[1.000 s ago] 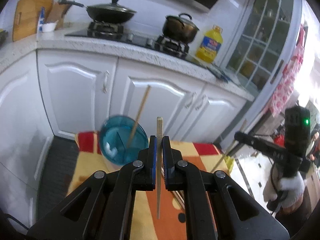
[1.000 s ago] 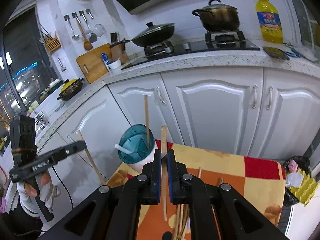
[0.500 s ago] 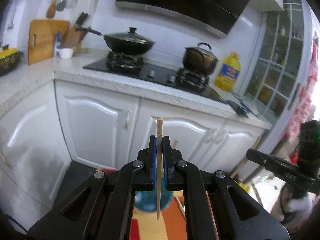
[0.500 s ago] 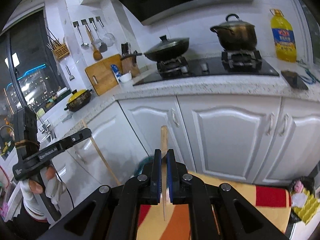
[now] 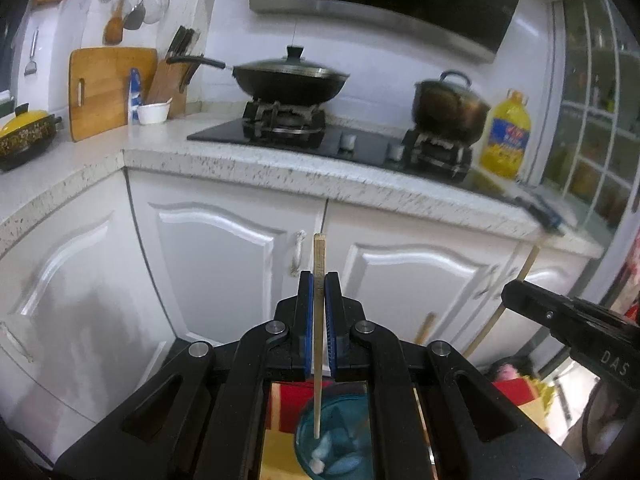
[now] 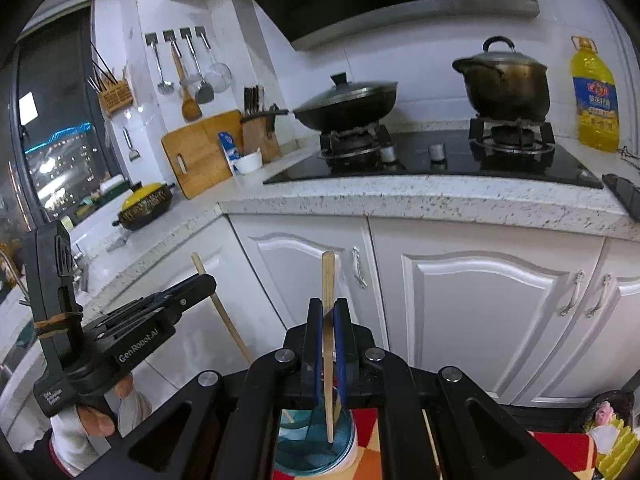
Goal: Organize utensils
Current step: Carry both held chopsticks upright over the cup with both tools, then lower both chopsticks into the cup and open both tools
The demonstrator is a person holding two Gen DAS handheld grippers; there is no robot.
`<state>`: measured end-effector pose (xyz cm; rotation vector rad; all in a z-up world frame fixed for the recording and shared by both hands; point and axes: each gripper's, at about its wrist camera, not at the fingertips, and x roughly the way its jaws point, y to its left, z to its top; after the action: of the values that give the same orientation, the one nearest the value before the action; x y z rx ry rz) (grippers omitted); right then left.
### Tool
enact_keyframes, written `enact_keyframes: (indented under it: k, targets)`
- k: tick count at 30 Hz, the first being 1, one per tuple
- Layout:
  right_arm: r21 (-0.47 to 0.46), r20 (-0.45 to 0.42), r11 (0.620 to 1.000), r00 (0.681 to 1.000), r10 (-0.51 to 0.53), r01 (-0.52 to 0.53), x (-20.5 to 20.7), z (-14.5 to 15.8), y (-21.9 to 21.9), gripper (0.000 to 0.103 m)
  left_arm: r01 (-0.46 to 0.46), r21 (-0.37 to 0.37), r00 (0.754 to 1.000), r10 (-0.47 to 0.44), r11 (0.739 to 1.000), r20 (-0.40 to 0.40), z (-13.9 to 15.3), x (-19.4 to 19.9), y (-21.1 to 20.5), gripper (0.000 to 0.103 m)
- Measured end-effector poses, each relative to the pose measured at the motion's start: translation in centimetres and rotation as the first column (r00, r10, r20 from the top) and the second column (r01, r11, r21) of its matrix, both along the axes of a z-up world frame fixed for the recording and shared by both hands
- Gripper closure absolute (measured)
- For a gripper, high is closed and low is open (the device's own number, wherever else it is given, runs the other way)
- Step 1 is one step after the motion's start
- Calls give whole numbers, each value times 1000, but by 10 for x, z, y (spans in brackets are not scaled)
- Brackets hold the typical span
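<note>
Since a second ago both views have tilted up: cabinets and stove fill the frame, and the round blue plastic utensil holder [image 5: 334, 444] has dropped to lower centre. Left gripper [image 5: 319, 300] pinches a pale wooden chopstick [image 5: 318, 344], tip over the holder. Right gripper [image 6: 328, 332] pinches a second wooden chopstick [image 6: 328, 320], tip above the holder, lower centre.

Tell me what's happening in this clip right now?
A person holds a gripper in each hand in a kitchen. The left gripper is shut on a chopstick, its lower tip over the blue holder below. The right gripper is shut on a second chopstick, also above that holder. Neither is released yet, and more chopsticks lie on the patterned cloth.
</note>
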<state>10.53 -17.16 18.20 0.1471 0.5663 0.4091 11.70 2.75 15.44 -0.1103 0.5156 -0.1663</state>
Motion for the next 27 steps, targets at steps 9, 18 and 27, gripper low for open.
enact_keyframes:
  k: [9,18,27]
  targets:
    - [-2,-134,999,990,36,-37,26,-62,3,98,25,49,996,-20,999,-90,-49,9,-15,99]
    - [24,-220,999,975,29,-24,29,-93,-6,94,24,33,988,-18,999,-151,-63,8,-16,99]
    - [13,-239,1000,971,11,-8,19,-96,-14,73,8,-10,982,-10,1000,-190,-64,4,-9,80]
